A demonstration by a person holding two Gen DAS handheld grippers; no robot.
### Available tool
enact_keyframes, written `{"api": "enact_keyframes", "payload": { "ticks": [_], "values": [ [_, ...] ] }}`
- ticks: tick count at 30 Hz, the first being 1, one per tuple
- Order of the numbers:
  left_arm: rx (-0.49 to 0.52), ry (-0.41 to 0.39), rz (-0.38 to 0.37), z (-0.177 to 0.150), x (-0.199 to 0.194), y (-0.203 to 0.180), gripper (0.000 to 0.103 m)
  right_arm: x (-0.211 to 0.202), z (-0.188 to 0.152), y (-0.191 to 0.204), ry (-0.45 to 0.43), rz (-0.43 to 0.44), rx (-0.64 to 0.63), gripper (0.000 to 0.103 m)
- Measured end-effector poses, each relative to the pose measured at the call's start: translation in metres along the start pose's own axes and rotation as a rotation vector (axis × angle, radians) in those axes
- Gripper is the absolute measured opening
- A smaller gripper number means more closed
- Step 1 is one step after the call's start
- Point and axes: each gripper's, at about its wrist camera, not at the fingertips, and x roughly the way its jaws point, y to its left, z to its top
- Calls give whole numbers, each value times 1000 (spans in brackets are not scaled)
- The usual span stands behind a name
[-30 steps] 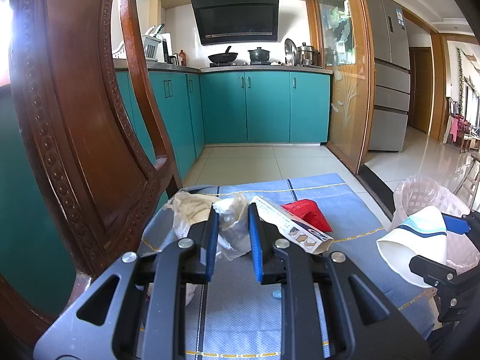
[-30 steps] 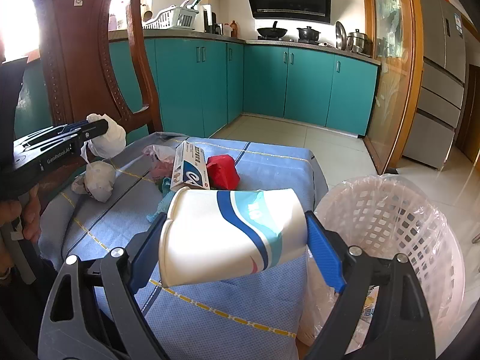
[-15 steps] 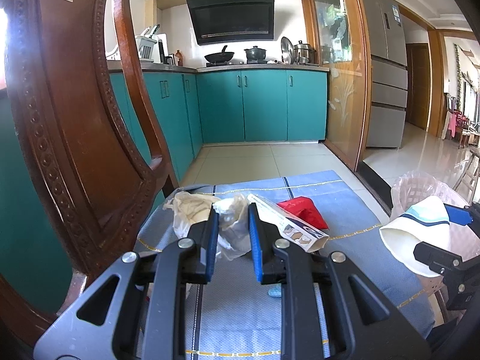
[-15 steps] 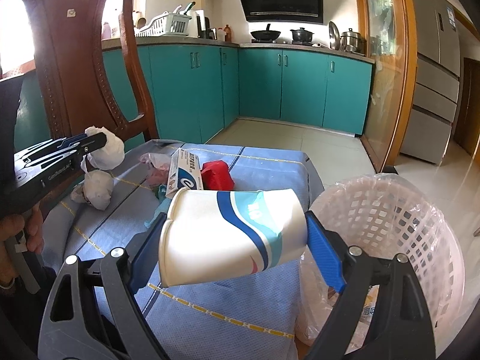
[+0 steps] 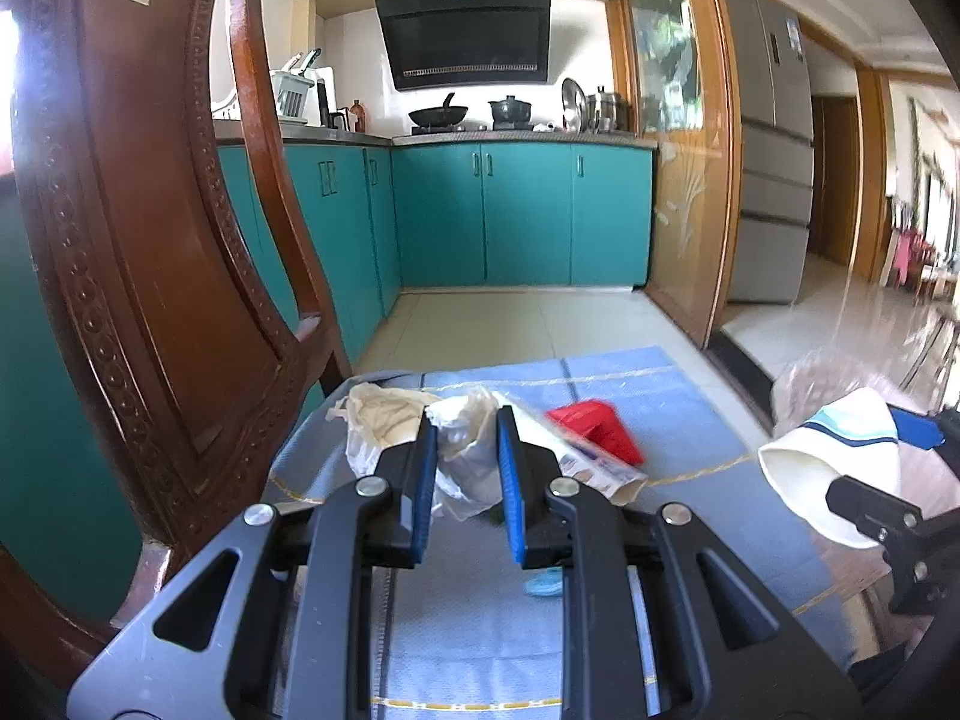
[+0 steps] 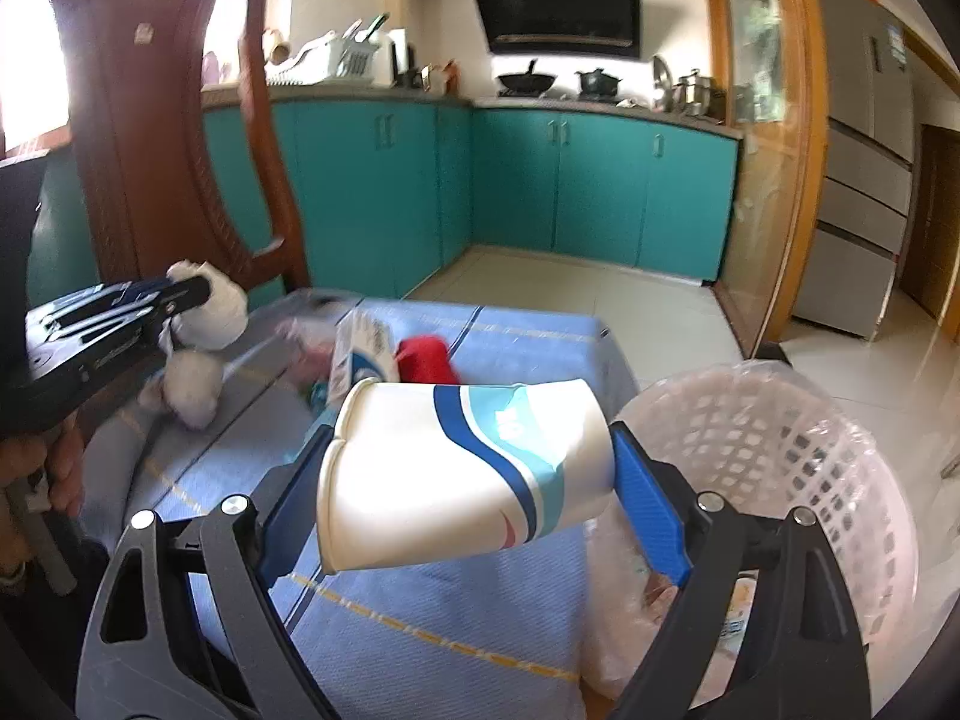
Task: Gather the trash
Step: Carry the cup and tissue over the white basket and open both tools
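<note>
- Trash lies scattered on a surface [image 6: 456,612] covered by a blue cloth: a crumpled bag [image 5: 384,414], a carton [image 6: 360,354], a red wrapper [image 5: 594,429] and a small teal scrap [image 5: 543,583].
- Right hand-held gripper [image 6: 468,474] pinches a paper cup [image 6: 456,474] sideways between its blue pads, rim toward the left, blue and teal stripes up.
- The cup hangs over the surface's right edge, just beside a white mesh basket [image 6: 780,456] lined with clear plastic.
- Left hand-held gripper [image 5: 462,468] pinches a wad of white plastic [image 5: 465,462] between its blue pads, above the surface's left part.
- In the right wrist view, a second white wad [image 6: 189,387] sits just below the left hand-held gripper [image 6: 198,294]; whether it touches the surface is unclear.
- A wooden chair [image 5: 150,252] stands at the surface's left side.
- Teal cabinets [image 5: 516,210] line the far wall.
</note>
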Motion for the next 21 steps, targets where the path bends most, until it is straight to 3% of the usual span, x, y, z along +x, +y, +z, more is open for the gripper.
{"api": "enact_keyframes", "payload": {
  "ticks": [6,12,17,21],
  "values": [
    [-76,16,-177,12,-4,-18,21,-27,3,-60,-57,-64,173,87],
    [-19,24,-357,12,1,-81,21,-46,-14,-142,13,-311,373,87],
    [-21,87,-572,6,11,-137,21,-47,-35,-185,81,-367,542,87],
    [-6,144,-723,2,21,-181,22,-44,-42,-194,102,-360,577,87]
  ]
}}
